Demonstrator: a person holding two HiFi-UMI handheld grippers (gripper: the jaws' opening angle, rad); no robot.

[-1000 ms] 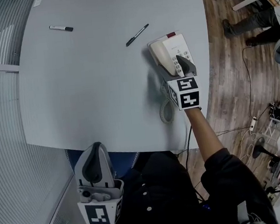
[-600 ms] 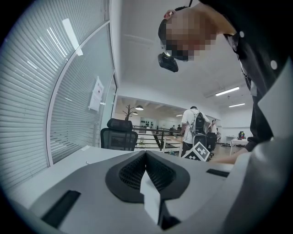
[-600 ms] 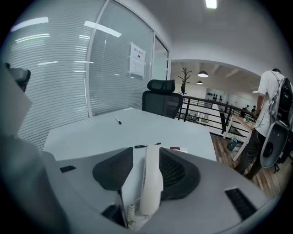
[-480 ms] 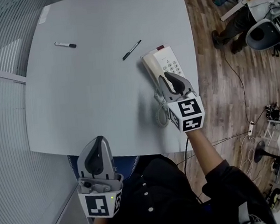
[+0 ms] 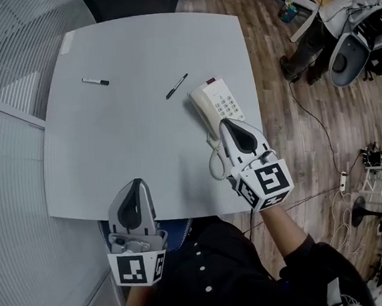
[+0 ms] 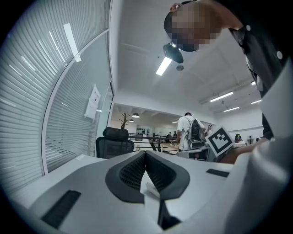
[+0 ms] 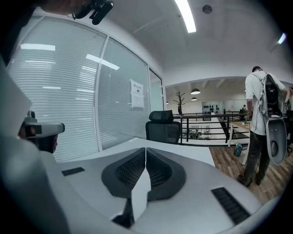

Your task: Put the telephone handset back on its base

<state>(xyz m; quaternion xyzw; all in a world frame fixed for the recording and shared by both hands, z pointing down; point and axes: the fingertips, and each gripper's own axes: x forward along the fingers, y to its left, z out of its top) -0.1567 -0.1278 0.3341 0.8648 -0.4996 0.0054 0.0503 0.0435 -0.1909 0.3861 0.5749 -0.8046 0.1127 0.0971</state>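
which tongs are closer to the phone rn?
Right. The right tongs overlap the telephone at its near end in the head view; their jaws have just been closing, nothing between them. The left tongs hang off the table's near edge, well clear of it.

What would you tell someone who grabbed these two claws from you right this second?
Left claw: shut, empty, at the near edge of the table.
Right claw: its jaws have just been closing and are now shut on nothing, held above the base.
Handset: appears to lie in its cradle along the base's left side, with the curly cord trailing toward the table edge.
Done: handset looks replaced.
Left: check that it sits flat.
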